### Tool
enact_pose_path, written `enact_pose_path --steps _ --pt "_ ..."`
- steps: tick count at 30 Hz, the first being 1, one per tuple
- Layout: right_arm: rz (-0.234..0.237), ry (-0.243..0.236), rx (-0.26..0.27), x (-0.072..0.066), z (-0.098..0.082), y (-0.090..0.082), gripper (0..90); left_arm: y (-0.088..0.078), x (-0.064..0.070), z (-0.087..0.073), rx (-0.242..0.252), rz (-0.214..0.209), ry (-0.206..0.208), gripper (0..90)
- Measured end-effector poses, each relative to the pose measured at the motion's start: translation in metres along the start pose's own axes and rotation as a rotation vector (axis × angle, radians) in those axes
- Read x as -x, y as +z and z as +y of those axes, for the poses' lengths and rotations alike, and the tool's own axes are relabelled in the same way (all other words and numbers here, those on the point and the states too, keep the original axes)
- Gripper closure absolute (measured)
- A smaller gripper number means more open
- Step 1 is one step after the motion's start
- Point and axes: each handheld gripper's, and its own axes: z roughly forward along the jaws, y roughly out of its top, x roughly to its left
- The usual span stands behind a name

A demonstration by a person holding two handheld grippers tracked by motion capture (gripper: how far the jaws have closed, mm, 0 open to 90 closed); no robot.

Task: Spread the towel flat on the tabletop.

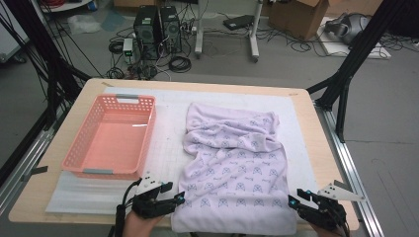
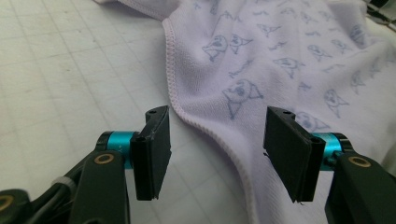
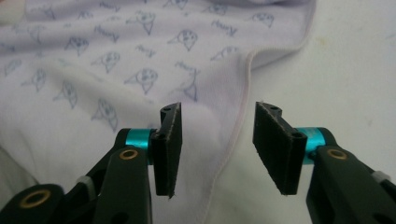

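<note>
Both claws are released, jaws apart, nothing pinched. Left claw (image 1: 179, 198) sits at the towel's near-left edge, right claw (image 1: 294, 200) at the near-right edge. The towel (image 1: 234, 170) lies mostly flat on the white gridded mat (image 1: 168, 143) in the middle of the table (image 1: 316, 148), with its far end bunched into folds. The hem runs between the jaws of each claw, seen in both gripper views (image 2: 205, 128) (image 3: 236, 135).

My read: the step is to grab the two near corners. Come in low, get the lower jaw under the hem, and bite past the stitched edge, not just on it. Close both sides together so the cloth doesn't skew.

Material: soft lilac terry, printed with small blue-grey figures, rolled stitched hem; limp, and it'll drape and drag. The mat looks smooth, so expect sliding. The pink plastic basket (image 1: 79, 148), lattice-walled, stands well to the left.
</note>
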Motion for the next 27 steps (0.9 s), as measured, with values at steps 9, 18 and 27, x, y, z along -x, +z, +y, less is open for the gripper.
enact_pose_path --steps 9,18,27 --pt "-0.036 -0.073 -0.112 -0.005 0.002 0.031 83.7 0.008 0.012 -0.001 -0.025 0.045 0.09 86.6" --pt "0.03 -0.082 -0.111 -0.007 -0.018 0.0 85.2 -0.028 0.008 -0.017 0.009 0.01 0.049 87.3" --pt "0.064 -0.067 -0.105 -0.009 -0.028 -0.016 62.4 -0.039 0.014 -0.024 0.024 -0.023 0.048 63.0"
